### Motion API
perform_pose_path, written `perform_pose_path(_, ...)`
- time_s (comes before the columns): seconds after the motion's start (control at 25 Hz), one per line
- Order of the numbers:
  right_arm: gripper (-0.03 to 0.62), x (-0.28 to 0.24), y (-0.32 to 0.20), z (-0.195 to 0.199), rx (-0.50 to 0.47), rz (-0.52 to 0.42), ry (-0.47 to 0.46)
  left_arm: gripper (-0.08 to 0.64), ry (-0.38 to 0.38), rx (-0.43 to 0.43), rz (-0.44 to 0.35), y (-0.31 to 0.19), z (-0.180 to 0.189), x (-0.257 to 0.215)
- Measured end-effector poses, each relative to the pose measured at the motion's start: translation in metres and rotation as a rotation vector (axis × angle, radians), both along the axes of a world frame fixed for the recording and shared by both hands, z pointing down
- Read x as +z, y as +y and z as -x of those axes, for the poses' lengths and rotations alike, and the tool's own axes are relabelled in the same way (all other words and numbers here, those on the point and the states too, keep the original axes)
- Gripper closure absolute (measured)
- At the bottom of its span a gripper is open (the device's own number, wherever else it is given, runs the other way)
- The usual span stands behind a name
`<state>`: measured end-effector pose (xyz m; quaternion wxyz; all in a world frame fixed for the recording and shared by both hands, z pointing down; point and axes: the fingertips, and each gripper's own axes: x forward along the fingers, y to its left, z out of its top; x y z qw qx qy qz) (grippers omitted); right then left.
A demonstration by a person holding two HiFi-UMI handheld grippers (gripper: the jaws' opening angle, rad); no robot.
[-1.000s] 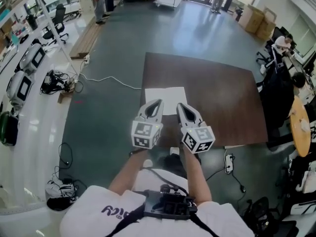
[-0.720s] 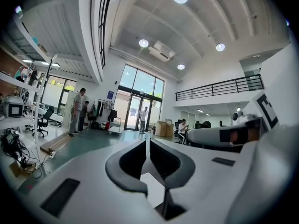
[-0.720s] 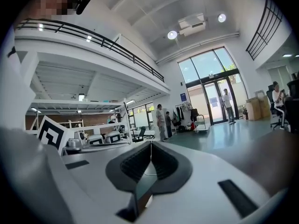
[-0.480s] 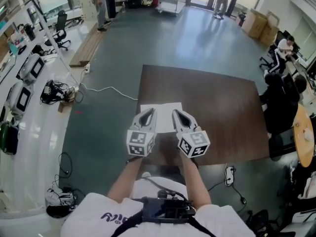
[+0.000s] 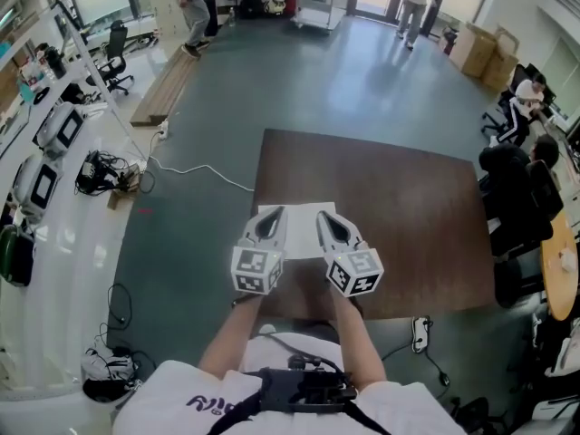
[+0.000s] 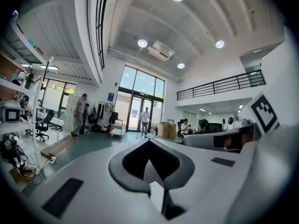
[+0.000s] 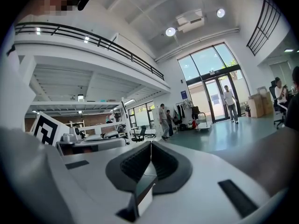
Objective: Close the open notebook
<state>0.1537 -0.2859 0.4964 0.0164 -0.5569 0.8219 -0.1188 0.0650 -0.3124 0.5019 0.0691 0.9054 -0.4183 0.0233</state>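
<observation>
A dark brown, matte, squarish worktop [image 5: 399,216] is seen standing on a glossy grey-green floor [image 5: 362,71]. The notebook [image 5: 297,229] is spread flat as a white rectangle of paper close to the near left corner, its left side reaching the left edge of the worktop. The rest of the brown surface, toward the far and right edges, is left free.

The left tongs [image 5: 273,216] and the right tongs [image 5: 324,217] are held side by side over the near part of the notebook, with a strip of white page visible between them. Both are closed, tips touching, with nothing gripped. Smooth pale grey shells and dark ribbed pads [image 7: 134,164] are shown in the gripper views.

Off the left edge, a thin white cable [image 5: 195,159] is trailed across the floor, and a long wooden bench [image 5: 165,78] is placed farther off. By the near right corner a white power strip [image 5: 419,304] is laid on the floor. Along the right edge, seated people [image 5: 512,166] in dark clothes are close to the worktop.
</observation>
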Motion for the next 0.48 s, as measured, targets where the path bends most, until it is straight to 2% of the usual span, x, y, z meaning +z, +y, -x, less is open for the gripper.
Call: perform_pose_path(0.48, 0.588, 0.004, -0.015, 0.021, -0.054, 0.001, 0.006, 0.551, 0.02, -0.006, 0.011, -0.014, 0.008, 0.003)
